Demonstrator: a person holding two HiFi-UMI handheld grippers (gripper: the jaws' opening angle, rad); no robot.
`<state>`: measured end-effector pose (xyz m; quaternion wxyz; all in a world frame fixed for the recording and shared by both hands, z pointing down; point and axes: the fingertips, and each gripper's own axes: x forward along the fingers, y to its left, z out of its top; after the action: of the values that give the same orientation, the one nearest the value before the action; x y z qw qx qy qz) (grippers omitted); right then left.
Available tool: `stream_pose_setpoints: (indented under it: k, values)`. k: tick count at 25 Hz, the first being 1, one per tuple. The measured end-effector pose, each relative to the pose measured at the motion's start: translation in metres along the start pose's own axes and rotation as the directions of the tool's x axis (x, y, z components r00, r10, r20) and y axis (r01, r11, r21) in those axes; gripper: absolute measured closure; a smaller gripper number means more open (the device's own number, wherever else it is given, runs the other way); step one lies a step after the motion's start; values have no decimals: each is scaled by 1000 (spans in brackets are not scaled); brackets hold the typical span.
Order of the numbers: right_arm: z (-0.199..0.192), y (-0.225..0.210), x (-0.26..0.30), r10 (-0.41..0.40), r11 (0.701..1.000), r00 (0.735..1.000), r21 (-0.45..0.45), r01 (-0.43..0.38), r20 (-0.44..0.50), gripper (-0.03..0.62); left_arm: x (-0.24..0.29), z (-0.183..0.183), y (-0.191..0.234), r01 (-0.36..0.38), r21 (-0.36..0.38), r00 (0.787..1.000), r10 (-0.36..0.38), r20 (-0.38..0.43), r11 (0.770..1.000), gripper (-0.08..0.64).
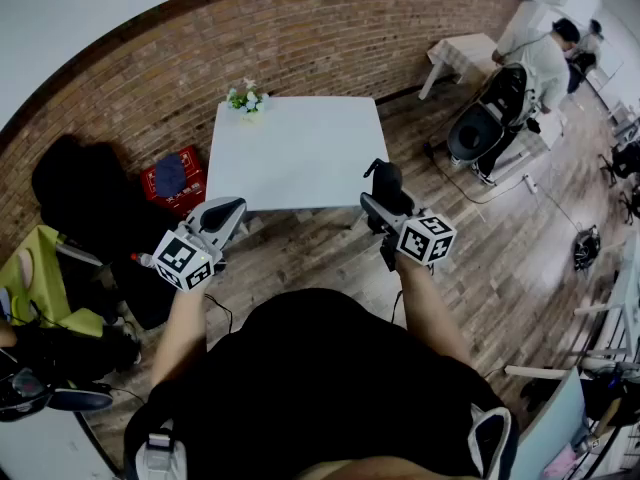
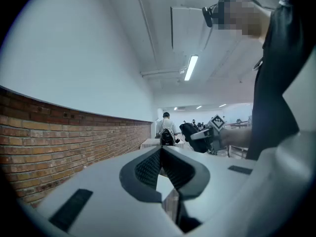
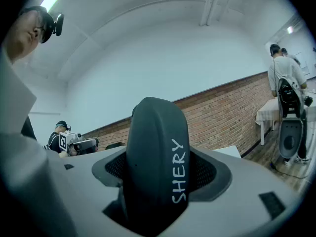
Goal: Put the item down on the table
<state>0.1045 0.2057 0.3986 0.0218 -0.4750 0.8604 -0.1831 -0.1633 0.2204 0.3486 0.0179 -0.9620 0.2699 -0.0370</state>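
One long brick wall (image 1: 330, 38) backs a white table (image 1: 300, 163), with a red crate (image 1: 172, 180) on the floor to its left. The right gripper (image 1: 383, 206) fingers clamp a dark item (image 3: 158, 162) in the air by the table's front corner. White lettering on it shows only in the right gripper view. The left gripper (image 1: 232, 211) fingers are closed and empty. Small flowers (image 1: 246, 98) stand at the table's far edge.

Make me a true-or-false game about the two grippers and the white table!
1. The right gripper is shut on a dark item. True.
2. The dark item lies on the white table. False: it is held in the air, short of the table.
3. The left gripper holds a cup. False: its jaws are together with nothing between them.
4. Flowers stand at a far corner of the white table. True.
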Motion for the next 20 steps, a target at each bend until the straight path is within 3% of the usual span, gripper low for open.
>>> stream_pose_setpoints:
  k: [8,20]
  values:
    - [-7,12,9,-21,1000,1000,11,21,-1,241,-18,-13,17,0,-8,1000,0,-15,1000,549]
    - [4,11,29,-81,995,995,54,78,66,241,-10,-17,49,88,41,995,-85,-60,995,549]
